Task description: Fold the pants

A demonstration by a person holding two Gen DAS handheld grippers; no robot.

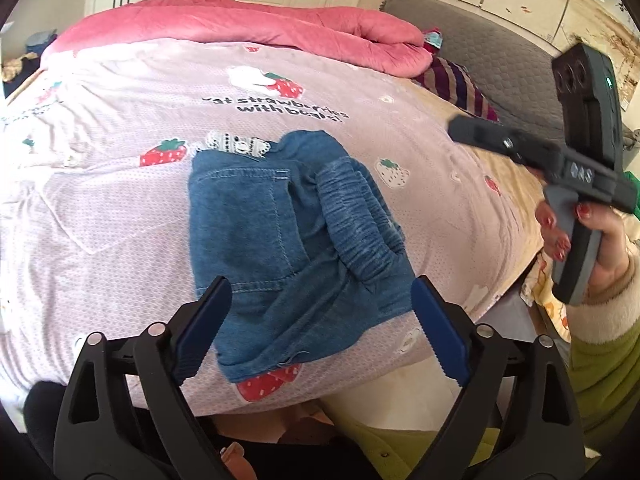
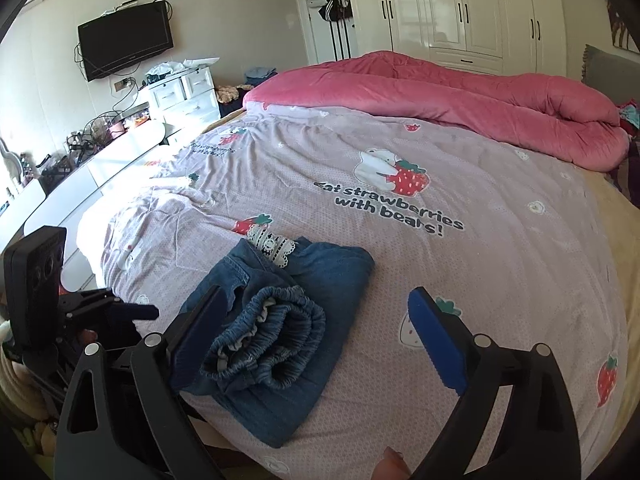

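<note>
Small blue denim pants point(image 1: 296, 236) lie folded in a compact bundle on the pink strawberry bedspread point(image 1: 120, 200), elastic waistband on top, a white lace trim at the far end. My left gripper point(image 1: 320, 320) is open and empty, just above the bundle's near edge. My right gripper point(image 2: 316, 340) is open and empty, hovering over the waistband of the pants point(image 2: 280, 320). The right gripper's body also shows in the left wrist view point(image 1: 576, 168), held off to the right. The left gripper's body shows in the right wrist view point(image 2: 80, 312) at the left.
A rolled pink quilt point(image 2: 460, 100) lies across the far side of the bed. A grey headboard point(image 1: 480, 48) and striped cloth point(image 1: 452, 80) are at the right. White drawers point(image 2: 180, 92), a wall TV point(image 2: 124, 40) and a white wardrobe point(image 2: 460, 12) stand beyond the bed.
</note>
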